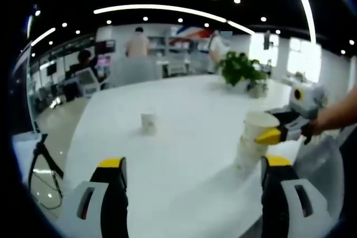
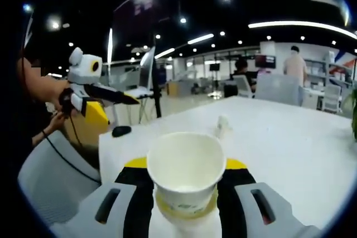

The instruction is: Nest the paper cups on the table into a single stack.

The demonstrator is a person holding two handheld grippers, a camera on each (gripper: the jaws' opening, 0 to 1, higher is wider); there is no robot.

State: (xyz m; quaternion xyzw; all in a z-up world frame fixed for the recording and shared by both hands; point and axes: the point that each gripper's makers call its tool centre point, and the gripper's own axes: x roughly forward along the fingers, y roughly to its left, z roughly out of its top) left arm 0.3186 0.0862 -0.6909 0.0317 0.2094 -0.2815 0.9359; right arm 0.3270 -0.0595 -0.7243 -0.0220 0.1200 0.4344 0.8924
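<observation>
Cups sit split for us: our right gripper [image 2: 184,185] clamps the top cup [image 2: 186,171], seemingly atop a stack [image 1: 248,151], while our left gripper [image 1: 192,193] waits apart, a lone cup [image 1: 148,122] on the table [image 1: 184,110] well ahead of it.

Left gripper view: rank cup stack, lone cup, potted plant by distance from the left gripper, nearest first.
1. Cup stack: right of the left gripper, close by, with the right gripper shut on its top cup.
2. Lone cup: mid-table, ahead and slightly left.
3. Potted plant: far end of the table, right.
</observation>
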